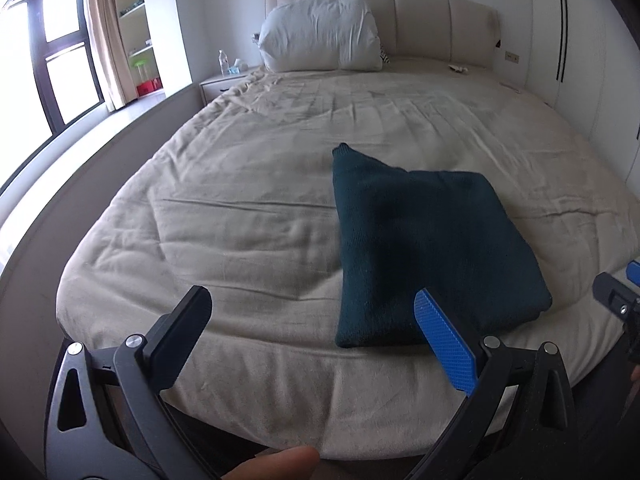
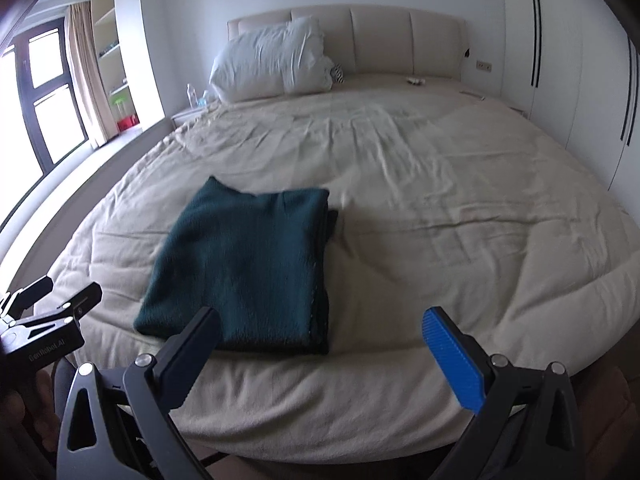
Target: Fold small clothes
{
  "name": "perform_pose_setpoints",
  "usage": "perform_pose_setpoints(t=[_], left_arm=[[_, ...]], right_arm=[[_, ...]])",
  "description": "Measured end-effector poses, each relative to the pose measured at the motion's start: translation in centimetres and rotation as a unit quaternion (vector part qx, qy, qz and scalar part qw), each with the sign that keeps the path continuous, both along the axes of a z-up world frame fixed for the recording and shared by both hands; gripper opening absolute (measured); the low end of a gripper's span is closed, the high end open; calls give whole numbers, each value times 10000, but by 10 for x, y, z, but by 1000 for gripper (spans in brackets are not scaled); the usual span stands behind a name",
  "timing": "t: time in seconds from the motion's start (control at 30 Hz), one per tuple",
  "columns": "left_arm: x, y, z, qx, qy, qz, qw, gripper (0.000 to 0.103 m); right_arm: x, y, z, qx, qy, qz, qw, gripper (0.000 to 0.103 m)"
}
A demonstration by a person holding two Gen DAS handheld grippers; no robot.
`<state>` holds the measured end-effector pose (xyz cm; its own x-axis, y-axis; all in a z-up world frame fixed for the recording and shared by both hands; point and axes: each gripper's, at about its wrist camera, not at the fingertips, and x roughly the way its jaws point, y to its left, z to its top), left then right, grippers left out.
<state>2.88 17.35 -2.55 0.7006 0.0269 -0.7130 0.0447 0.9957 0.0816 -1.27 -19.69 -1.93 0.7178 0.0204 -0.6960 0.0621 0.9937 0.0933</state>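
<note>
Both tools, left tool (image 1: 312,336) and right tool (image 2: 320,354), spread, empty. Green garment (image 2: 248,264) folded near bed (image 2: 440,208) edge; careless snag likely undoes fold, drags it off.

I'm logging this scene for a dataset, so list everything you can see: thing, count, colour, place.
Folded garment: one, dark teal, near foot edge of the bed.
Bed cover: one, beige, wrinkled, over the whole bed.
Headboard: one, beige padded, against far wall.
Pillow: one bundle, white, at headboard's left.
Water bottle: one, clear, on nightstand.
Nightstand: one, pale, left of the bed.
Curtain: one, tan, beside the window.
Shelves: one unit, white, left wall.
Wardrobe doors: white, right wall.
Left gripper: open, empty, short of the garment.
Right gripper: open, empty.
</note>
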Motion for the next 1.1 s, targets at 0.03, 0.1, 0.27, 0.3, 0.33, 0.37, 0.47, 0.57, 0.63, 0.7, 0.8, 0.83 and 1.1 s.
perform_pose_setpoints(t=[0.03,0.1,0.27,0.3,0.33,0.37,0.47,0.57,0.63,0.7,0.8,0.83,1.1], left_arm=[[1,0,-3,0,23,-2,10000,103],[3,0,-5,-16,71,0,10000,103],[7,-1,-14,-16,193,2,9998,103],[8,-2,-16,-22,215,0,9998,103],[9,-2,-17,-29,237,-5,9997,103],[10,-2,-18,-28,251,-4,9997,103],[11,-3,-22,-21,283,7,9996,103],[12,-4,-24,-28,310,29,9995,103],[13,-4,-26,-20,324,39,9995,103],[14,-5,-27,-21,343,34,9994,103],[13,-6,-28,-16,356,29,9994,103],[13,-6,-29,-16,361,29,9993,103],[13,-7,-32,-27,399,27,9992,103]], right_arm=[[1,1,-3,-10,51,4,10000,103],[3,1,-7,-6,122,14,9999,103],[7,0,-13,19,256,32,9997,103],[8,0,-14,21,276,37,9996,103],[8,1,-15,22,295,46,9996,103],[8,1,-15,22,303,55,9995,103],[10,1,-17,11,325,90,9994,103],[10,2,-18,19,357,112,9993,103],[11,3,-18,20,374,120,9992,103],[11,4,-19,24,388,130,9992,103],[12,3,-20,29,402,141,9991,103],[12,4,-20,29,399,138,9991,103],[12,5,-23,39,417,140,9990,103]])
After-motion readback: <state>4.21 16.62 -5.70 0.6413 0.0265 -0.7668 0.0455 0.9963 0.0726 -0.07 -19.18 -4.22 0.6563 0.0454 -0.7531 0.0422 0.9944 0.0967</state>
